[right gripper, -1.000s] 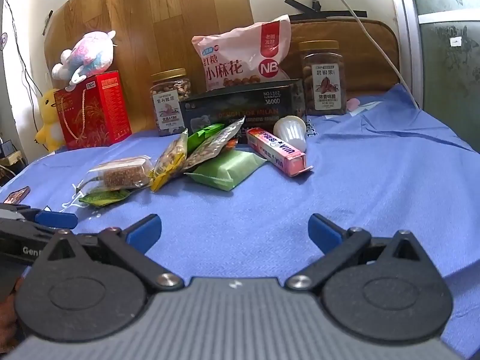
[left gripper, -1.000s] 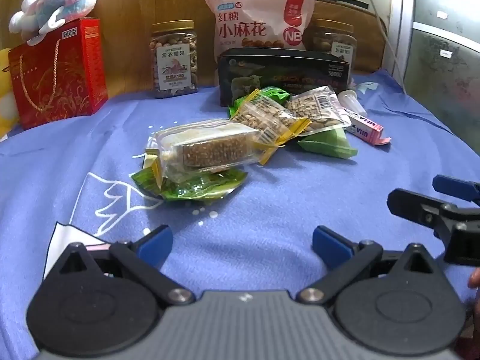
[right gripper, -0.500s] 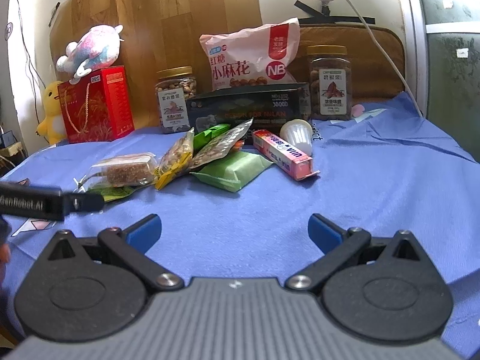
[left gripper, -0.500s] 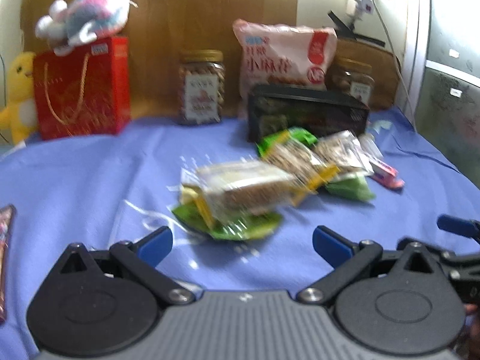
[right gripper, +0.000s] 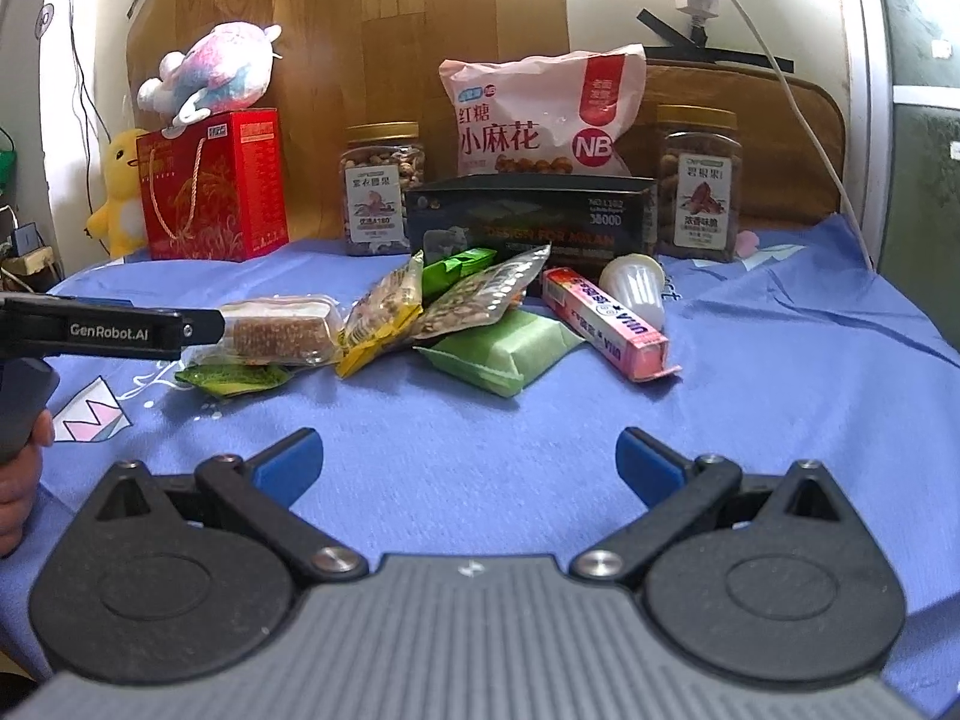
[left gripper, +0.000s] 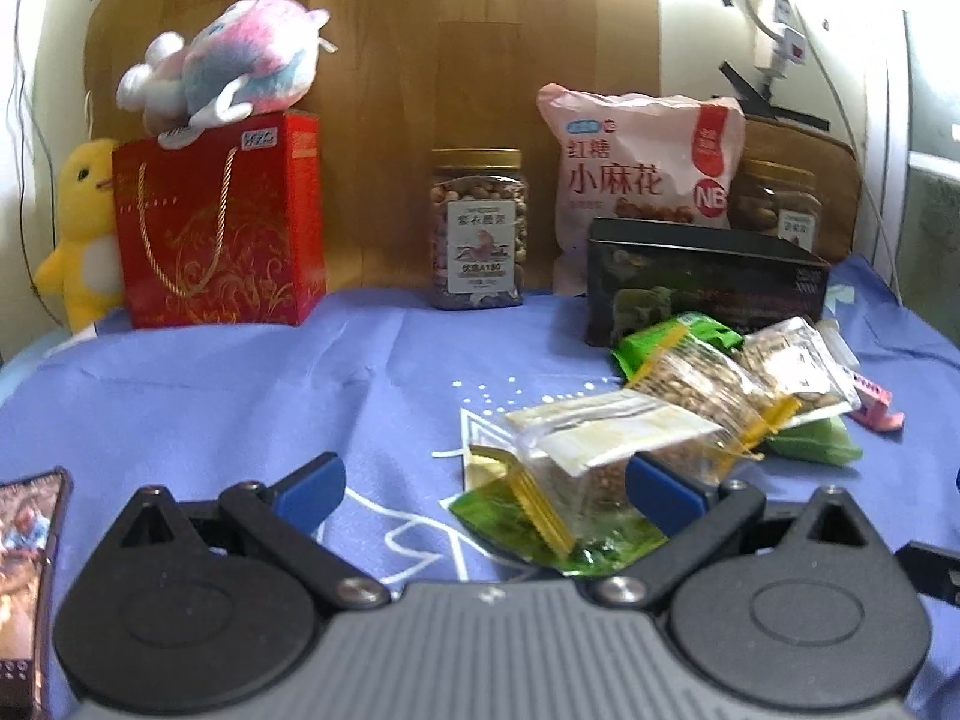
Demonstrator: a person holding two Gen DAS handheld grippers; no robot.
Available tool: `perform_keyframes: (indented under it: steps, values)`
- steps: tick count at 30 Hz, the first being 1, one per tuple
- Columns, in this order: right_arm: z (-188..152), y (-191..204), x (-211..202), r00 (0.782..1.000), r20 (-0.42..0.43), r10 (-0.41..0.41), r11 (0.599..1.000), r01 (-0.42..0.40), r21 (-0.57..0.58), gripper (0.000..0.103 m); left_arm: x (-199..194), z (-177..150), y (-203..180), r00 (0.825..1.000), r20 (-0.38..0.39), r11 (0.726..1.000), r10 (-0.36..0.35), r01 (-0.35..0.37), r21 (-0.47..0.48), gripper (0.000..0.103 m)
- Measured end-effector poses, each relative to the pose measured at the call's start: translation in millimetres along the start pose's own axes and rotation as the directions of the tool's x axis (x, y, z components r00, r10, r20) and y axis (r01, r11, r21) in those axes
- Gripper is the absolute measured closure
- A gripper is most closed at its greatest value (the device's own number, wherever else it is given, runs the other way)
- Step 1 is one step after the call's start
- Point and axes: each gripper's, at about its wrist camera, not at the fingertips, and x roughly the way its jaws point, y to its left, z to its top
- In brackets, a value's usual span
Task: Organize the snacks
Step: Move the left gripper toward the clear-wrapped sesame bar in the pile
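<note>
The left tool [left gripper: 483,489] is hanging wide open over the blue-covered desk [left gripper: 240,396], its right finger touching a clear snack bar packet [left gripper: 594,450]. The right tool [right gripper: 468,459] is gaping, empty, near the snack pile [right gripper: 456,312] mid-desk.

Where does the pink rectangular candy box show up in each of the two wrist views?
Left wrist: the pink rectangular candy box peeks out at the far right, mostly hidden behind snack packets.
Right wrist: right of centre, fully visible.
Shared landmark: the black rectangular box behind it.
</note>
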Motion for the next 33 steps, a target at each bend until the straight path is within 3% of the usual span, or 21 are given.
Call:
perform_keyframes:
  steps: [13, 19, 33]
  values:
    - [33.4, 11.0, 29.8, 0.996, 0.020, 0.085, 0.995, -0.084, -0.054, 0.000, -1.5, -0.3, 17.8, 0.999, 0.014, 0.994, -0.031, 0.032, -0.103, 0.000]
    - [46.8, 15.6, 57.3, 0.993, -0.020, 0.120, 0.991, -0.121, -0.055, 0.000, 0.2, -1.2, 25.1, 0.999, 0.009, 0.989, -0.033, 0.034, -0.144, 0.000]
    - [48.7, 13.3, 83.4, 0.991, -0.075, 0.109, 0.992, -0.114, -0.062, 0.000, 1.7, -1.3, 24.2, 0.999, 0.003, 0.987, -0.042, 0.041, -0.154, 0.000]
